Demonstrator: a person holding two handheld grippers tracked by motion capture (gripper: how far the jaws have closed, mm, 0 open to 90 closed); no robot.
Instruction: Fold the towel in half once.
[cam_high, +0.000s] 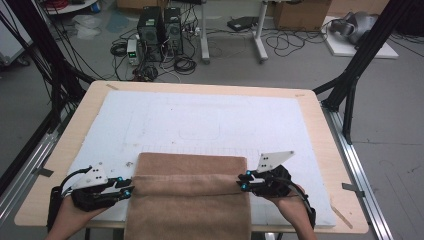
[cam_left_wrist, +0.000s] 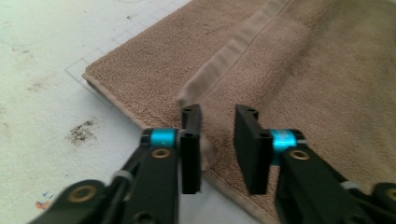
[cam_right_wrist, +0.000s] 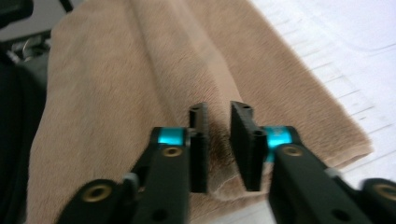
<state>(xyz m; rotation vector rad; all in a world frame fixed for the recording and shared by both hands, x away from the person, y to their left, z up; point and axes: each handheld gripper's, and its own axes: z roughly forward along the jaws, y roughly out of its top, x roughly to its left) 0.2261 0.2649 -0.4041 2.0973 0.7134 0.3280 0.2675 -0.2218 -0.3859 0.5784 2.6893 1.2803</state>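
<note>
A brown towel (cam_high: 190, 200) lies on the white mat (cam_high: 200, 115) at the table's near edge, its front part hanging over the edge. A folded-over hem runs across it between the two grippers. My left gripper (cam_high: 129, 190) sits at the towel's left side. In the left gripper view the gripper (cam_left_wrist: 217, 126) stands open, jaws straddling the hem corner of the towel (cam_left_wrist: 303, 70). My right gripper (cam_high: 242, 182) is at the towel's right side. In the right gripper view it (cam_right_wrist: 218, 121) is open a narrow gap, with a raised fold of the towel (cam_right_wrist: 116, 93) between the jaws.
The wooden table (cam_high: 320, 130) carries the mat, bare beyond the towel. Dirt specks (cam_left_wrist: 81, 133) mark the mat left of the towel. On the floor behind are computer towers (cam_high: 160, 30) with cables, a cardboard box (cam_high: 300, 15), and black frame legs (cam_high: 350, 85) at both sides.
</note>
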